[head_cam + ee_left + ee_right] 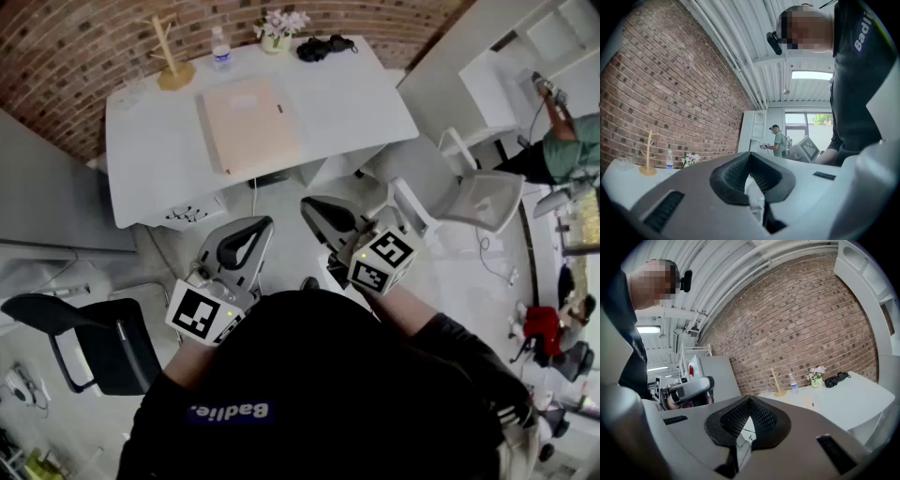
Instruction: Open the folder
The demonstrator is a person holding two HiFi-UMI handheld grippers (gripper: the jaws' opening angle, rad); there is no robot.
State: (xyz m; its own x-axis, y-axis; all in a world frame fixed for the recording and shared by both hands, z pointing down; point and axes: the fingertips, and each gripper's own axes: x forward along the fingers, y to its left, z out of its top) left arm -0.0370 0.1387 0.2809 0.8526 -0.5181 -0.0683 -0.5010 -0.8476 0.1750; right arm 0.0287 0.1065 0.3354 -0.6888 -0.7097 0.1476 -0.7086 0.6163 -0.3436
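L hand-held gripper (257,229) & R hand-held gripper (317,208) closed, empty; folder (248,122) on white table (150,141), brick wall (66,56)

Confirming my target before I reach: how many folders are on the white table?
1. The pink folder lies flat near the middle of the table, near the wooden stand. None seems hidden.

Matt pink card folder (248,122); smooth white bench (352,89); rough red brick wall (84,47); pale wooden stand (171,58); clear plastic bottle (221,49).
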